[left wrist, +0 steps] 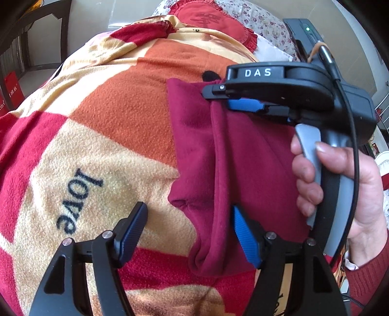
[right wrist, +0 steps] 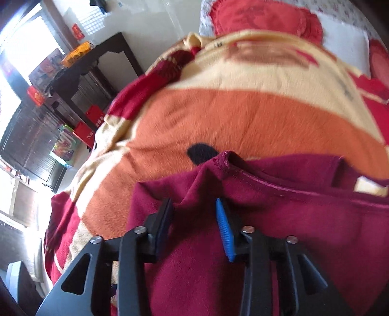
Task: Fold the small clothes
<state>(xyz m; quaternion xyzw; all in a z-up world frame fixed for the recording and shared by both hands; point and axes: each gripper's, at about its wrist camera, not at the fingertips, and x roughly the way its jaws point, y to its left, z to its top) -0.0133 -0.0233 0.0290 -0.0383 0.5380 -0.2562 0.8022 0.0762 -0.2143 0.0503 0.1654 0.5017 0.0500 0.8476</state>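
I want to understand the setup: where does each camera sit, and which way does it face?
Left wrist: on the left gripper, looking down at the maroon garment on the blanket; the right gripper and a hand show.
Right wrist: on the right gripper, jaws apart over the garment.
Shared: garment, blanket, red pillow.

Bed w/ fleece blanket [left wrist: 102,136], orange/cream/red patches, "love" print; dark red fleece garment [left wrist: 243,170] lies on it, partly folded.

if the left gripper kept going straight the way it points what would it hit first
Probably the blanket: the open left gripper points down at its cream patch, just beside the edge of the dark red garment. Depth is hard to judge, so the garment's edge could catch one finger.
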